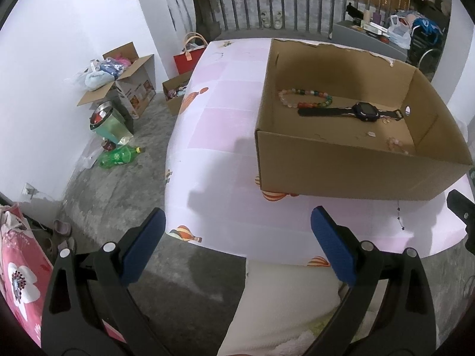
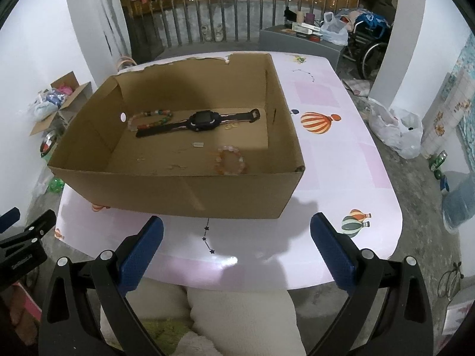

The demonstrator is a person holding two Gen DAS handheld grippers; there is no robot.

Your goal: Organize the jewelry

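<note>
jewelry: black wristwatch with dark strap (image 2: 202,122) lies flat mid-floor of open brown cardboard box (image 2: 178,191); multicoloured round-bead bracelet (image 2: 151,118) just beside the strap's left end; pale pink-orange bead bracelet (image 2: 231,160) near the box's front wall, apart from the watch; thin gold rings (image 2: 230,126) just beside the strap.
box: stands on pink-and-white counter with hot-air-balloon print (image 2: 341,154); back rim torn and ragged; round hole in one side wall.
left gripper (image 1: 237,237): blue-padded fingers wide apart, holding nothing, over the counter's near edge, short of the box.
right gripper (image 2: 237,237): blue-padded fingers wide apart, empty, in front of the box.
writing: none readable; print on the floor carton too blurred.
left view only: open cardboard carton of clothes (image 1: 124,80), red tote bag (image 1: 188,56), green plastic bottle (image 1: 118,157) on the concrete floor.
right view only: white plastic bag (image 2: 394,127), wheelchair (image 2: 368,47).
hard to make out: small pale item mid-box (image 2: 197,144); pink bracelet half hidden by the box wall in left view.
</note>
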